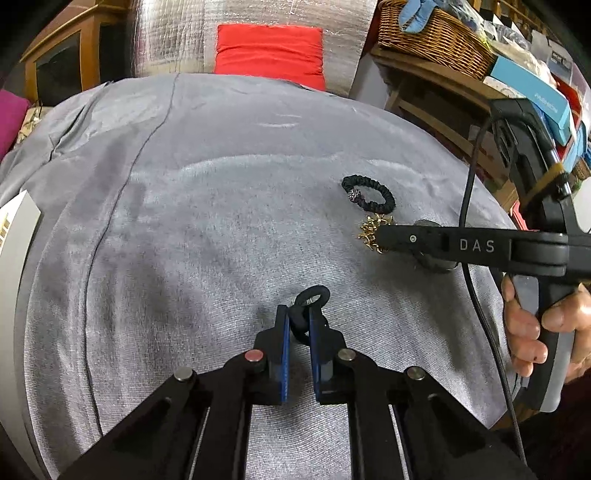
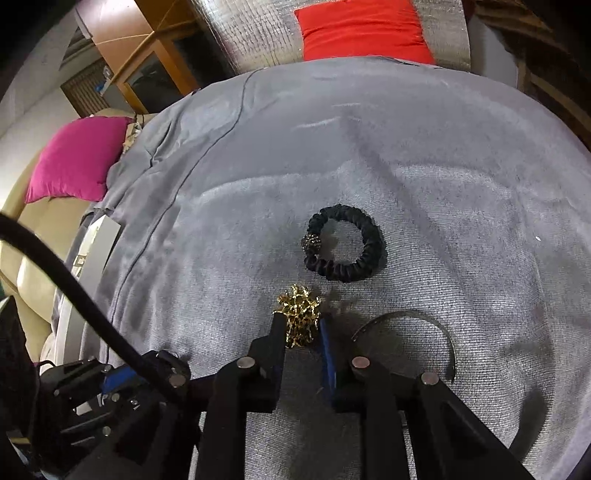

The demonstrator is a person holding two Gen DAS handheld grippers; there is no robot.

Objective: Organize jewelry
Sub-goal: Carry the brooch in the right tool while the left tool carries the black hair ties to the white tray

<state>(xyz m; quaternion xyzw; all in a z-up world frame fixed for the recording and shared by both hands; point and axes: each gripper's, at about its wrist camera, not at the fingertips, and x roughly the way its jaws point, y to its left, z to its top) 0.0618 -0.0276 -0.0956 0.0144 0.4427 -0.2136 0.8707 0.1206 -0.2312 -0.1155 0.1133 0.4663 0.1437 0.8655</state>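
Nearest, my left gripper (image 1: 298, 319) had its jaws pinched on a small black ring (image 1: 312, 300). My right gripper (image 2: 303, 328) was clamped around the gold chain cluster (image 2: 300, 317). Right of it lay a thin bangle (image 2: 406, 317); beyond, a black scrunchie (image 2: 345, 242). All rested on grey velvet cloth (image 2: 443, 184). Farthest, I noted a red cushion (image 2: 362, 29), with a pink cushion (image 2: 77, 158) at far left.

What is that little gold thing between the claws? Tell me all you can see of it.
The gold piece is a small, shiny cluster of tangled links or spiky bits, metal by its look; its exact type is unclear. It sits between the right gripper fingers, at their tips, over the grey cloth. The scrunchie lies just beyond it, apart. The left view shows it poking out past the fingertips.
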